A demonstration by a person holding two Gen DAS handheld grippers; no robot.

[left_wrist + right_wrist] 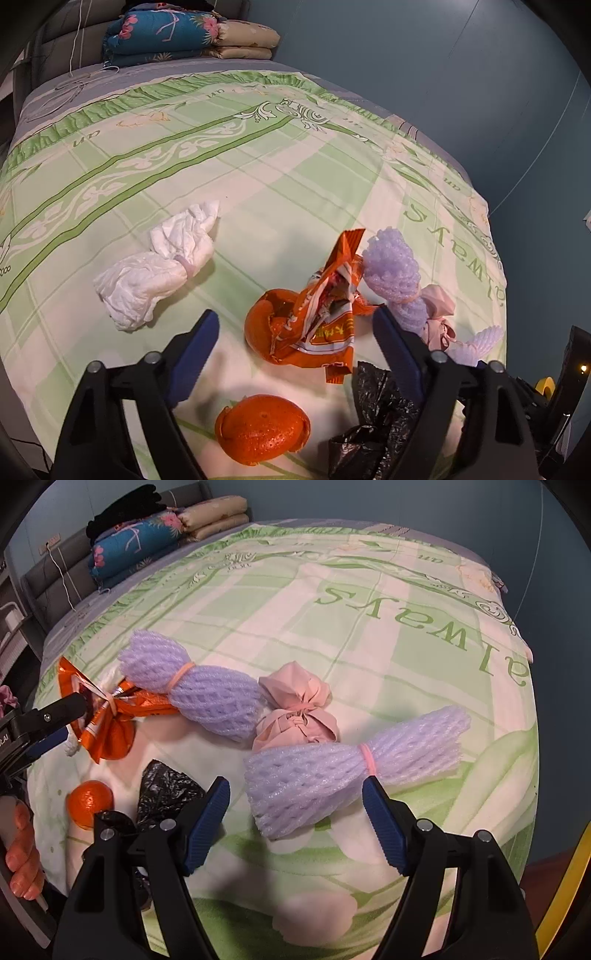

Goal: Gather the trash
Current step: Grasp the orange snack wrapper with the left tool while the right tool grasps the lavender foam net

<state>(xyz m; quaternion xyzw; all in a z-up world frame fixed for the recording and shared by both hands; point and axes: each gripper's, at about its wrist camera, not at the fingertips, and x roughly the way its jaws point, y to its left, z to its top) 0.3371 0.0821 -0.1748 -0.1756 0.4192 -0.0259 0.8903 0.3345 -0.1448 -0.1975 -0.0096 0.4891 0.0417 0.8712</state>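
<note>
My left gripper (295, 341) wide over one orange wrapper (325, 314), my right gripper (295, 812) wide around one of two purple foam nets (332, 771), two orange peels (262, 428), one white tissue wad (159, 269), one pink bundle (295, 709), one black bag (166, 790)

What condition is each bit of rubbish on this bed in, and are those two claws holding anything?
white tissue wad: crumpled, banded
orange wrapper: crumpled, torn open
orange peel: lying dome up
black bag: crumpled
near foam net: bundled, pink band
far foam net: bundled, banded
pink cloth: knotted
left gripper: open, empty
right gripper: open, empty
</note>
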